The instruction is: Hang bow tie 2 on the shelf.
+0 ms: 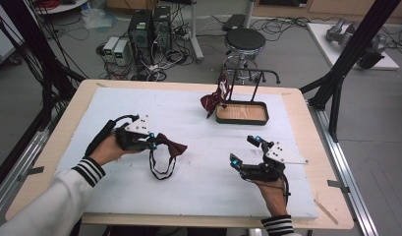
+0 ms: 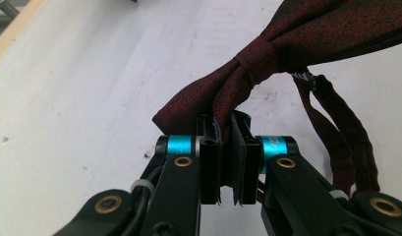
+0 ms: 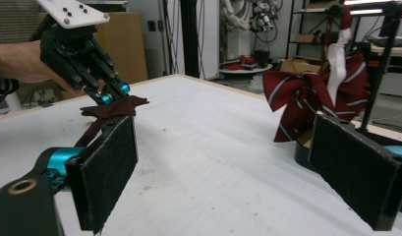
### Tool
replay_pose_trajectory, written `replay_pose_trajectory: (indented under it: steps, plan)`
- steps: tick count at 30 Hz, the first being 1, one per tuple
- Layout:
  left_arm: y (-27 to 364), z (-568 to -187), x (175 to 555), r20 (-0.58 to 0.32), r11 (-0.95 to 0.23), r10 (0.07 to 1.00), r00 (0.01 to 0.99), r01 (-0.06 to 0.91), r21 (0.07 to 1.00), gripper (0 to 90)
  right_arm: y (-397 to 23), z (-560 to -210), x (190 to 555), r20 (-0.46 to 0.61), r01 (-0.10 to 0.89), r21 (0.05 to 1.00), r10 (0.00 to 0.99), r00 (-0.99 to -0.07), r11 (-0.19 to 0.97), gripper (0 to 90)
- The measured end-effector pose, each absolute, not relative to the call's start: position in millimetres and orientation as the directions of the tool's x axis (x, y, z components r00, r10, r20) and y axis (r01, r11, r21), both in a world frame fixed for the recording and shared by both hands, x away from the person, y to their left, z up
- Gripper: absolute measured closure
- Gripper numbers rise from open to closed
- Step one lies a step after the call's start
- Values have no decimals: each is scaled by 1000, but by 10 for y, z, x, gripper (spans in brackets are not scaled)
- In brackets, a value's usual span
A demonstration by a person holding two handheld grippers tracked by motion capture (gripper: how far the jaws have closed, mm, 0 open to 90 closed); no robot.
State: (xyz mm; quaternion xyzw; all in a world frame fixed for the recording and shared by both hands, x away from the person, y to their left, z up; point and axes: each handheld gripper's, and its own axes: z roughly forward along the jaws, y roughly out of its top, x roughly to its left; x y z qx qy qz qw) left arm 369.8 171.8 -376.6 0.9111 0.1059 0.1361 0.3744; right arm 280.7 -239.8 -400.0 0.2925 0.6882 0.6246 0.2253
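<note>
High view has the left gripper [image 1: 150, 141] clamped on the dark red bow tie [image 1: 171, 146], lifted; striped bow [image 1: 214, 98] already on the rack [image 1: 242, 112]; right gripper [image 1: 246, 151] gapes empty; hanging remains.

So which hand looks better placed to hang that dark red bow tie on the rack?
Probably the left. The left gripper is already shut on the dark red bow tie, lifted off the table. The right gripper is open, holds nothing, though it sits nearer the rack.

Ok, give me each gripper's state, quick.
Left gripper: shut on the dark red bow tie, gripping one wing.
Right gripper: open, holding nothing.
</note>
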Motion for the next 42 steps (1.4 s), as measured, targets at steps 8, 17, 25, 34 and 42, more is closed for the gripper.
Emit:
replay_pose_trajectory:
  steps: [8, 17, 25, 34, 42]
  plan:
    - [1662, -3727, 3641, 163, -647, 334, 928, 100, 756, 836, -2218, -3928, 2883, 54, 137, 987, 645, -763, 80, 105]
    - [1590, -3712, 3573, 155, -610, 351, 924, 100, 786, 835, -2019, -3848, 2991, 74, 185, 976, 618, -783, 117, 106]
    - [1534, -3721, 3534, 136, -585, 349, 927, 103, 804, 836, -1810, -3760, 3079, 96, 217, 964, 563, -821, 151, 114]
    - [1487, -3704, 3502, 113, -553, 347, 931, 106, 826, 836, -1647, -3686, 3126, 96, 220, 957, 505, -858, 192, 154]
    - [1435, -3693, 3481, 137, -564, 346, 928, 89, 821, 835, -1453, -3606, 3156, 82, 222, 938, 453, -888, 264, 253]
